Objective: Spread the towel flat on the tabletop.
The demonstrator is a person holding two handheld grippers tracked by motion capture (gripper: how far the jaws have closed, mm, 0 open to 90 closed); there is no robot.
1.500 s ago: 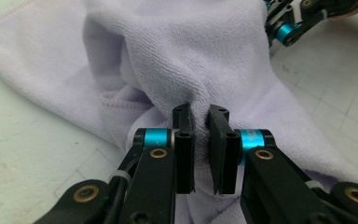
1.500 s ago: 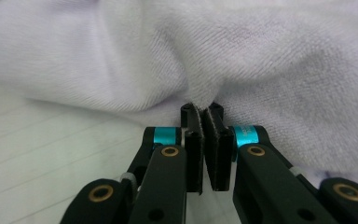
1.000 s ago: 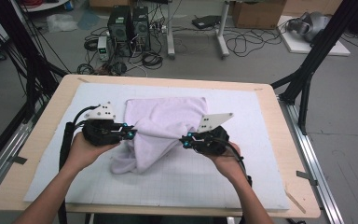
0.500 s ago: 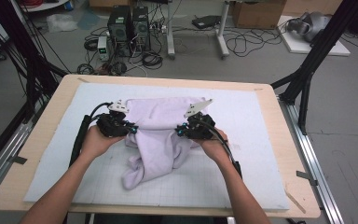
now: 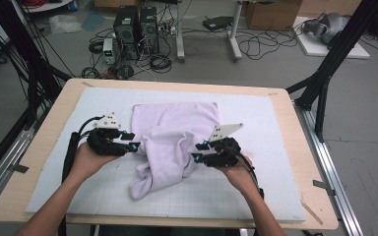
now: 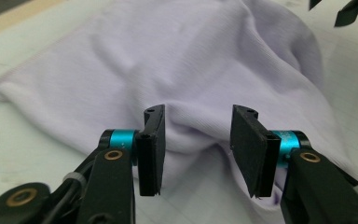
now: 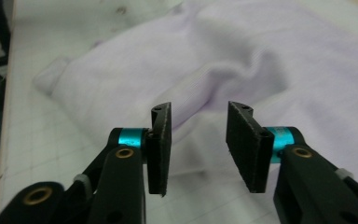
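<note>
A pale lilac garment (image 5: 172, 142) lies rumpled on the white gridded mat (image 5: 275, 123) that covers the wooden table (image 5: 305, 147) — its far part spread fairly flat, its near part bunched into a thick fold that trails toward the person's edge.

The left gripper (image 5: 137, 146) sits at the garment's left side, just beside the cloth. In the left gripper view its jaws stand partly apart, having just been opening; the fabric (image 6: 205, 70) shows through the gap beyond them, and the pads (image 6: 151, 149) press on nothing.

The right gripper (image 5: 197, 151) sits at the garment's right side, level with the other. Its jaws too have just been opening and stand partly apart in the right gripper view — a ribbed band of the cloth (image 7: 200, 86) lies past the gap, and nothing is clamped between the pads (image 7: 161, 147).

Both hands (image 5: 86, 160) rest low over the mat.
</note>
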